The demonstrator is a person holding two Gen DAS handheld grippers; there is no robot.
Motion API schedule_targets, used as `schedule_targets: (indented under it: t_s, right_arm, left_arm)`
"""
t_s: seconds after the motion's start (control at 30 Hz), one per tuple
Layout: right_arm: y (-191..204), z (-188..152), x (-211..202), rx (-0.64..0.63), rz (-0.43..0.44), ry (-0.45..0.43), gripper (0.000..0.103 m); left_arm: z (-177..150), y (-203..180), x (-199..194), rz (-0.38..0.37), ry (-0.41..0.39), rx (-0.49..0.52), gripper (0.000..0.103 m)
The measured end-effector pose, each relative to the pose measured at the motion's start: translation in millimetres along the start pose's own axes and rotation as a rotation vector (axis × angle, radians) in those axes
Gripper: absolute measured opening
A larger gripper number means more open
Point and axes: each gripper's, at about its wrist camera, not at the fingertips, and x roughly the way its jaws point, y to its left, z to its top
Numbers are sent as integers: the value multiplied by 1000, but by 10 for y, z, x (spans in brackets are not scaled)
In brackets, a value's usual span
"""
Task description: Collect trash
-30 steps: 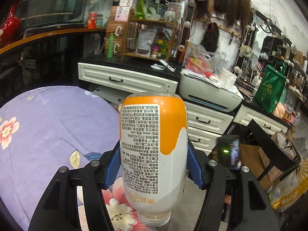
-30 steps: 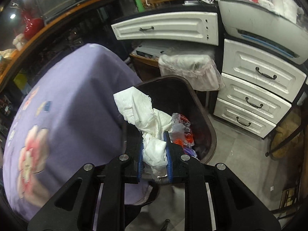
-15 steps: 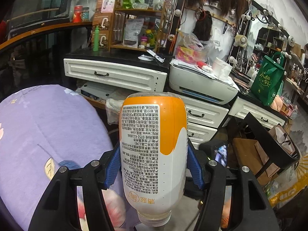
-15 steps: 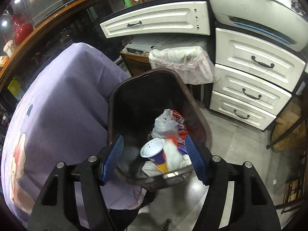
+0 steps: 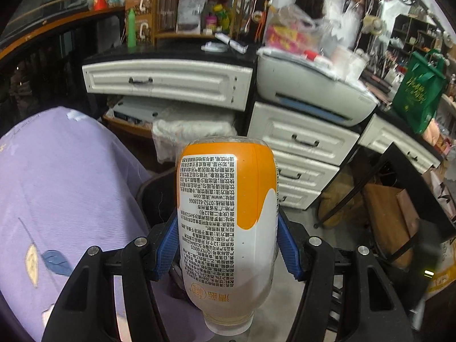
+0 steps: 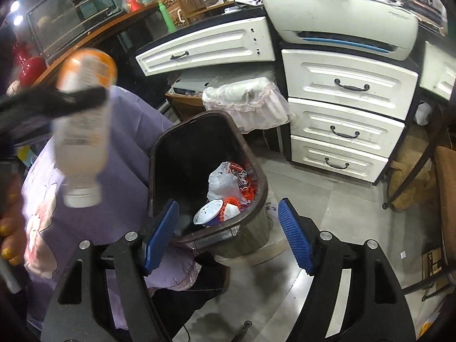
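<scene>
**Bottle upside down in our left tongs, bin waiting**

Bottle [image 5: 228, 228] sits clamped mid-body between the left tongs [image 5: 226, 245], cap down. We judge it light, nearly empty, stiff yet slick plastic; the labelled waist is the surest hold. Our right tongs [image 6: 228, 233] gape wide, holding nothing, just above the bin [image 6: 159, 154], which holds a cup [image 6: 209, 213], a plastic bag [image 6: 225, 179] and wrappers.

Floor [image 6: 336, 208]: grey tile, glossy patches. White drawer unit [image 6: 344, 108], three drawers with dark curved handles, stands against the back; a printer [image 6: 342, 37] sits on top. A wide white drawer front [image 5: 168, 82] lies under a black counter [image 5: 171, 54]. Wooden shelf rack [image 5: 182, 5] on the counter, cluttered. Purple floral cloth [image 5: 65, 188] at left. Green tote bag [image 5: 419, 91] at right. Two ceiling lights [image 6: 15, 14] at upper left.
</scene>
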Motion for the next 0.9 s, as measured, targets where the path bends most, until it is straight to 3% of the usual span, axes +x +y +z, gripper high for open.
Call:
schedule_targets:
  t_s: [0.17,0.33,0.5,0.57,0.67,0.9]
  right_arm:
    - [-36,-45,-142,-1,-6,-13,73]
    - [-80,-89,-200,13,-5,-18,73]
    - [-110,-128,-223,29,-16,-12,73]
    - [-118,-134,-243,36,-21,-11,73]
    - [-104,-131,-280,37,-27,-14,73]
    - [14,-105,-460,27,-39,-49,77]
  left_arm:
    - [-9,22,339,29,62,-27,61]
    - [-22,4,524,81,105,-15,61]
    - [2,-28,626,86,140,-2,62]
    - [-1,-60,628,78,150,11,69]
    - [1,-103,559,70,138,25,85]
    - [-11,-151,86,46,42,33,90]
